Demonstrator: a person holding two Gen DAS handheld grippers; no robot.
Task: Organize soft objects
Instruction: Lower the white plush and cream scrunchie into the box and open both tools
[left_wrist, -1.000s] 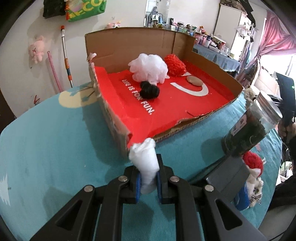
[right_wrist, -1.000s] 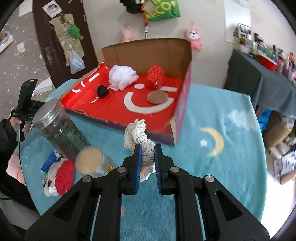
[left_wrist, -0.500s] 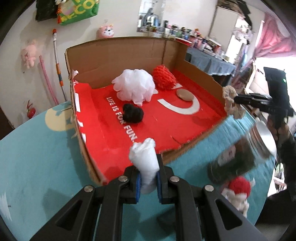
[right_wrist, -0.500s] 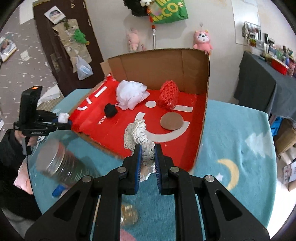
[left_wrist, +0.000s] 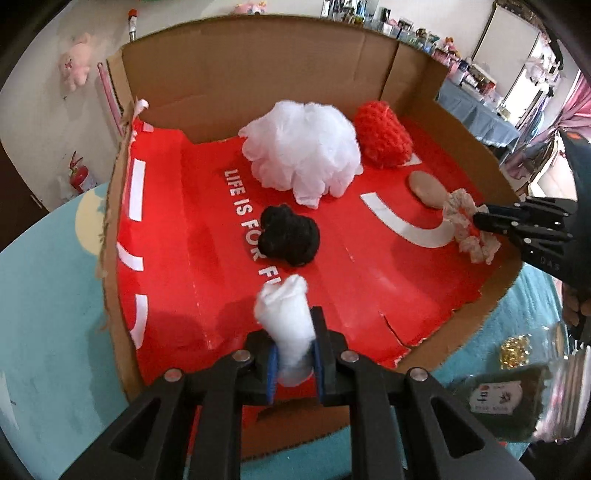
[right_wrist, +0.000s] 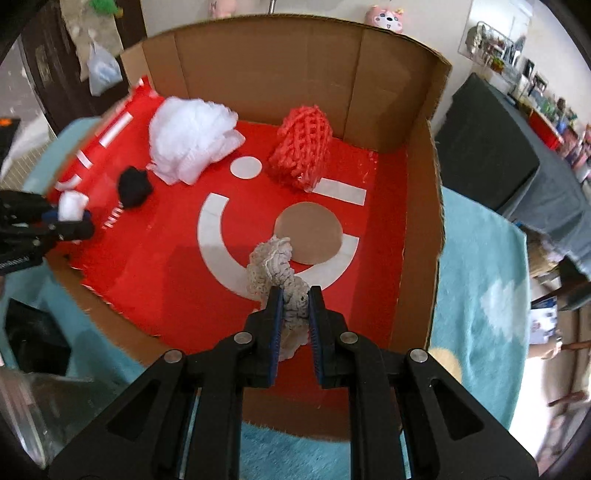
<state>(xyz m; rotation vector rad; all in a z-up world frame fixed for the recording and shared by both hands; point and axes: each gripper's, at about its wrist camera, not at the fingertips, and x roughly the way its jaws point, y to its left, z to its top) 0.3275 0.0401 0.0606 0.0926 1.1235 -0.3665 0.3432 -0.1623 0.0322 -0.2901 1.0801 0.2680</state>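
Two hand-held grippers angle steeply down over a shallow cardboard box (left_wrist: 122, 221) with a red printed floor, which sits on a teal surface (left_wrist: 44, 314). The left hand-held gripper (left_wrist: 293, 363), at the bottom centre of its own view, is clamped on a white fluffy wad (left_wrist: 286, 317) held over the near edge of the box. The right hand-held gripper (right_wrist: 295, 321), at the bottom centre of its view, is clamped on a cream crocheted piece (right_wrist: 275, 273) held over the white arc printed on the box floor. Inside the box, toward the upper middle of both views, lie a white mesh puff (left_wrist: 301, 155), a red knitted piece (left_wrist: 382, 138) just right of it, a black yarn ball (left_wrist: 288, 234) in front of the puff, and a flat brown disc (right_wrist: 308, 232). A jar (left_wrist: 506, 398) shows blurred at the lower right of the left view.
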